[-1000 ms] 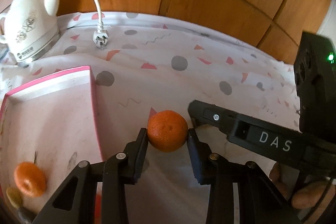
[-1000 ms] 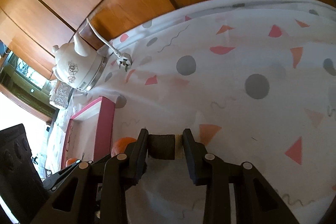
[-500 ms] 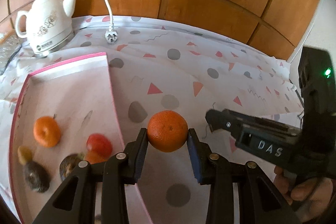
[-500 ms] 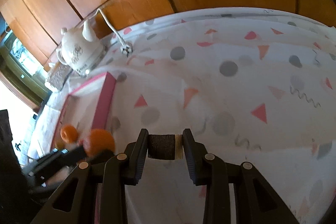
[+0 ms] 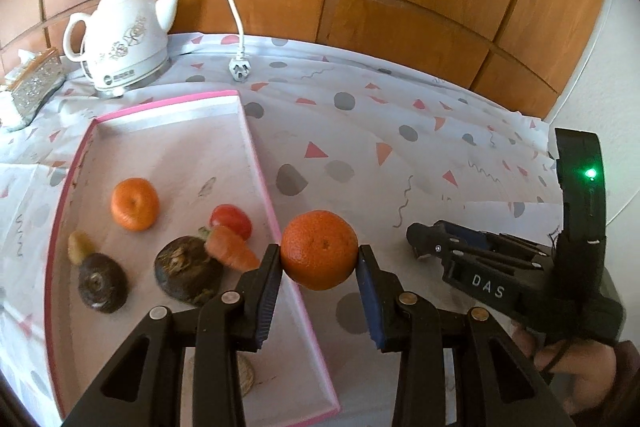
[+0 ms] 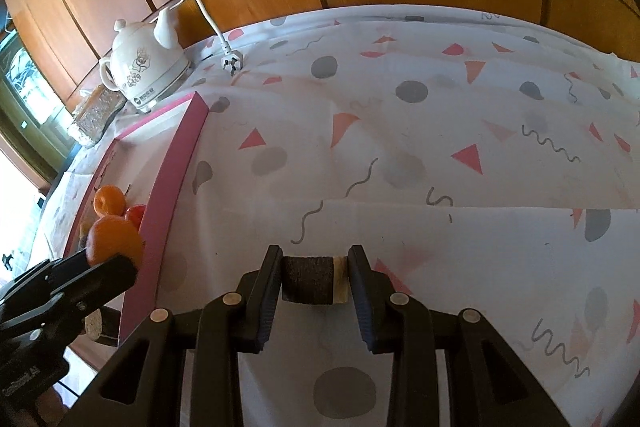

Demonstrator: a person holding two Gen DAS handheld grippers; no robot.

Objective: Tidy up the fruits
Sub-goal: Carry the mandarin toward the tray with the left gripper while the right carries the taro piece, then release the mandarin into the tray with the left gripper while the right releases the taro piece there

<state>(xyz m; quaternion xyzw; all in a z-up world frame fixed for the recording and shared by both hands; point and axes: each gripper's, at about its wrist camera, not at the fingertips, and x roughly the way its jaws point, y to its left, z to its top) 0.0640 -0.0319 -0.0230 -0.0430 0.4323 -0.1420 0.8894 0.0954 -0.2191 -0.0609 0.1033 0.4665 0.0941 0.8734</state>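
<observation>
Wood panelling backs the tabletop (image 6: pixel 400 131), covered by a white patterned cloth. Open cloth spans 12 to 3 o'clock in the right wrist view. The pink-rimmed tray (image 5: pixel 256 147) holds a second orange (image 5: pixel 135 203), tomato (image 5: pixel 231 219), carrot (image 5: pixel 230 249) and dark items; a white kettle (image 5: pixel 122 45) stands at 11 o'clock. The left hand-held gripper (image 5: pixel 319 269) grips an orange (image 5: pixel 319 255) above the tray's right rim. The right hand-held gripper (image 6: pixel 314 281) clamps a dark block (image 6: pixel 308 279).
</observation>
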